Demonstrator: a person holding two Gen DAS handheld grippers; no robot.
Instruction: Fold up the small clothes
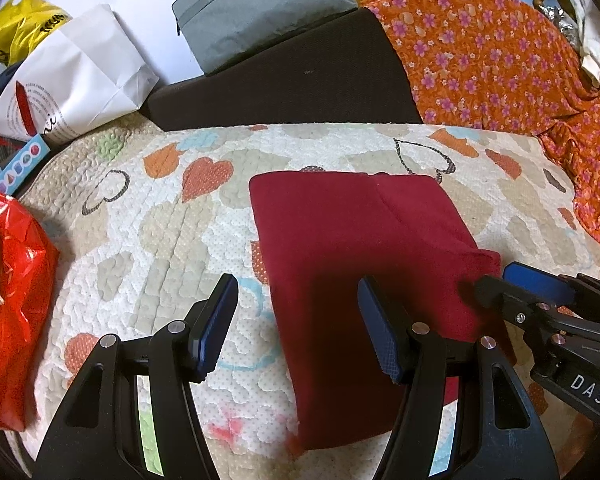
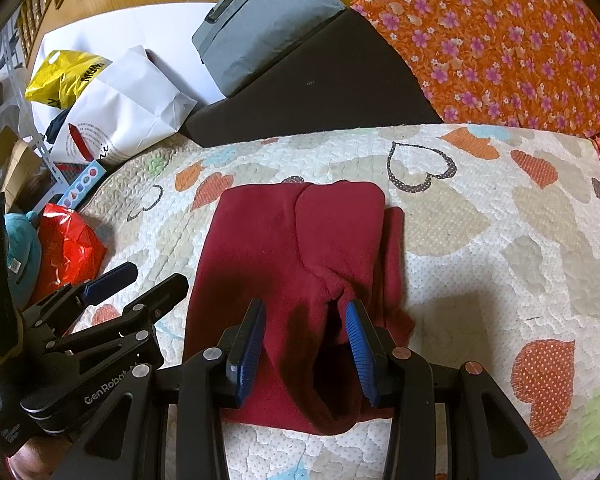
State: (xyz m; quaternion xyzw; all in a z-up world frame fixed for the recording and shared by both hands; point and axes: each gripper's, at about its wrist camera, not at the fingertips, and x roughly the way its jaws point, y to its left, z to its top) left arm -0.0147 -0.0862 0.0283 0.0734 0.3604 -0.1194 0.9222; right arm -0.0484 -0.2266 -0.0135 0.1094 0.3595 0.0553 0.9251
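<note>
A dark red fleece garment (image 1: 340, 232) (image 2: 284, 240) lies folded on a heart-patterned quilt (image 1: 160, 240) (image 2: 500, 240). My left gripper (image 1: 300, 320) hovers open over the garment's near left edge. One of its fingers is above the quilt and the other above the cloth, with nothing pinched between them. It also shows at the left of the right wrist view as the left gripper (image 2: 156, 276). My right gripper (image 2: 304, 344) (image 1: 496, 280) sits at the garment's near right part. A thick fold of red cloth fills the gap from pad to pad and hides the bar behind.
A red plastic bag (image 1: 8, 300) (image 2: 72, 248) lies at the quilt's left edge. Behind it stand a white paper bag (image 1: 72, 80) and a yellow bag (image 1: 20, 24). A dark cushion (image 1: 292, 80) with a grey bag (image 1: 260, 12) on it borders the far side. Orange flowered cloth (image 1: 500, 60) lies at the right.
</note>
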